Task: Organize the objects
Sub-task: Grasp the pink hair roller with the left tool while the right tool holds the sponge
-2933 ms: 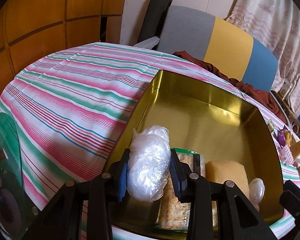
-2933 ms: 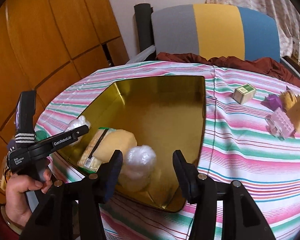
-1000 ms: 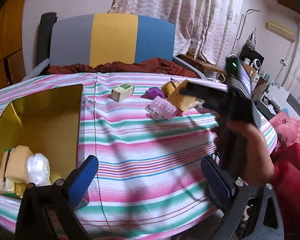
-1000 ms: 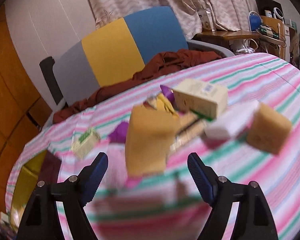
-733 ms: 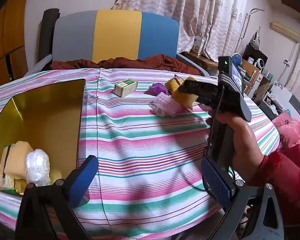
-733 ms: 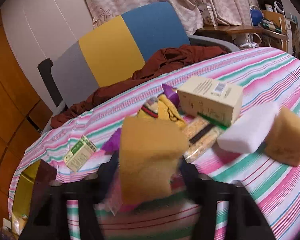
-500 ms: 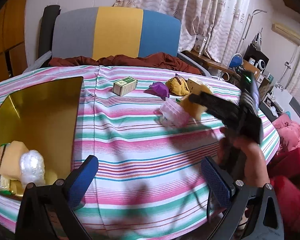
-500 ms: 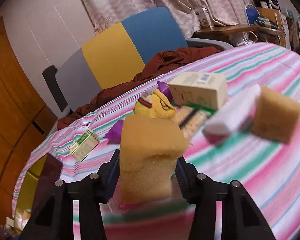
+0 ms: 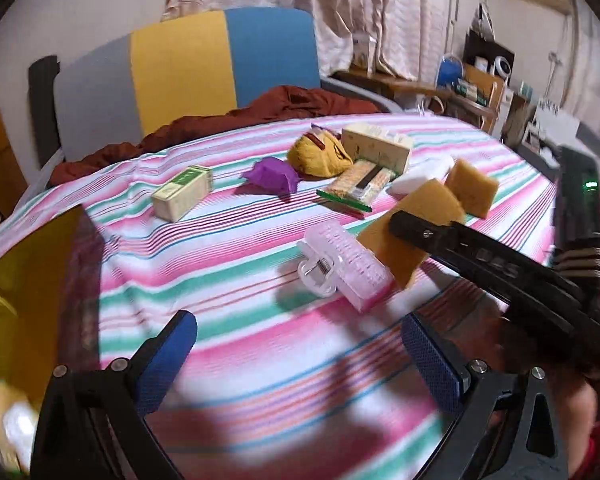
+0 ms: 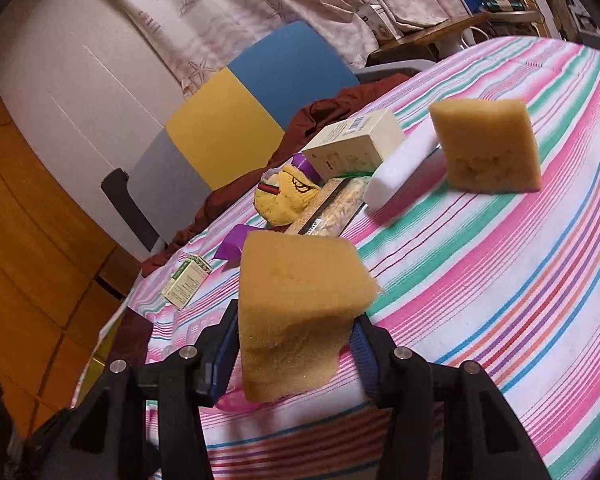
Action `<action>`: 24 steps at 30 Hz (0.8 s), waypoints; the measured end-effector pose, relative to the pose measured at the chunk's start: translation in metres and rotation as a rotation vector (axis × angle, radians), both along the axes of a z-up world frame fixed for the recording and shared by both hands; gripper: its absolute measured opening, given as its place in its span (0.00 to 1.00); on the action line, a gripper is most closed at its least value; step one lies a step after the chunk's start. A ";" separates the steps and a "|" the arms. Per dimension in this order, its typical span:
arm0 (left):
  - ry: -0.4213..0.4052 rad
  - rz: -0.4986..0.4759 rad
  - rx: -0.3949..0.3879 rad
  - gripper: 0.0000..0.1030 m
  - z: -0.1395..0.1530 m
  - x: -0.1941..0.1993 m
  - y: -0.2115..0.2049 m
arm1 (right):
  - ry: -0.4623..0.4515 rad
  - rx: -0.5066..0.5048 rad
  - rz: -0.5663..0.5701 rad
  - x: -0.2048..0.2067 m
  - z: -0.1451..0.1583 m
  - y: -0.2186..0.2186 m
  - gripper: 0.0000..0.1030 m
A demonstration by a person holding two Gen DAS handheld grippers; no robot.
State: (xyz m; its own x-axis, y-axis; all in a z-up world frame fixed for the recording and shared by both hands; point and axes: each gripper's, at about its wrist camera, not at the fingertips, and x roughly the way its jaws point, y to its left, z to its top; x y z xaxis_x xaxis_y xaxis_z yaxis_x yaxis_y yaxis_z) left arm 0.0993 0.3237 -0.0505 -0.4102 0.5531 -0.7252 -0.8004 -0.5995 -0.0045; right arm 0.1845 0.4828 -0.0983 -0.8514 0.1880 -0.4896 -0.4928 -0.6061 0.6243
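My right gripper (image 10: 294, 340) is shut on a yellow sponge (image 10: 296, 304) and holds it above the striped tablecloth; the sponge also shows in the left wrist view (image 9: 410, 236). My left gripper (image 9: 300, 356) is open and empty, low over the cloth. A pink clear clip (image 9: 342, 268) lies just ahead of it. A second yellow sponge (image 10: 486, 148), a white bar (image 10: 400, 168), a cream box (image 10: 354, 146), a cracker pack (image 10: 332, 208), a yellow pouch (image 10: 286, 196), a purple piece (image 9: 272, 174) and a small green box (image 9: 182, 196) lie on the cloth. The gold tin (image 9: 24, 280) is at the left.
A grey, yellow and blue chair back (image 9: 188, 64) with a dark red cloth (image 9: 260, 108) stands behind the table. Wooden panels (image 10: 28, 240) are at the left. Shelves and clutter (image 9: 488, 80) stand at the right. The table edge curves down at the right.
My right gripper has closed on the yellow sponge and lifted it off the cloth. My left gripper has swung from the tin towards the loose objects and stays open.
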 end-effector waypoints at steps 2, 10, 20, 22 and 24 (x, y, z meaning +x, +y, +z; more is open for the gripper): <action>0.000 -0.009 0.007 1.00 -0.004 -0.006 0.009 | 0.015 -0.017 0.000 0.001 -0.002 0.003 0.50; 0.049 -0.072 -0.026 0.97 -0.017 -0.014 0.033 | 0.018 0.013 0.009 -0.002 -0.001 -0.004 0.50; 0.058 -0.262 -0.024 0.41 -0.030 0.002 0.047 | 0.028 0.012 0.004 0.002 -0.001 -0.003 0.49; 0.048 -0.229 -0.017 0.30 -0.031 -0.003 0.042 | 0.034 0.009 0.001 0.002 -0.002 -0.001 0.49; 0.014 -0.168 0.005 0.29 -0.031 -0.015 0.032 | 0.037 0.009 0.000 0.003 -0.002 -0.001 0.49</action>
State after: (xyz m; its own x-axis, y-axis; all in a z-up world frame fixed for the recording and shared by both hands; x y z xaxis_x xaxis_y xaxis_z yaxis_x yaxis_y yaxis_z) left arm 0.0846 0.3561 -0.0816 -0.3219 0.6186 -0.7168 -0.8892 -0.4575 0.0046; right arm 0.1872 0.4822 -0.1008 -0.8686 0.1925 -0.4565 -0.4701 -0.6114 0.6366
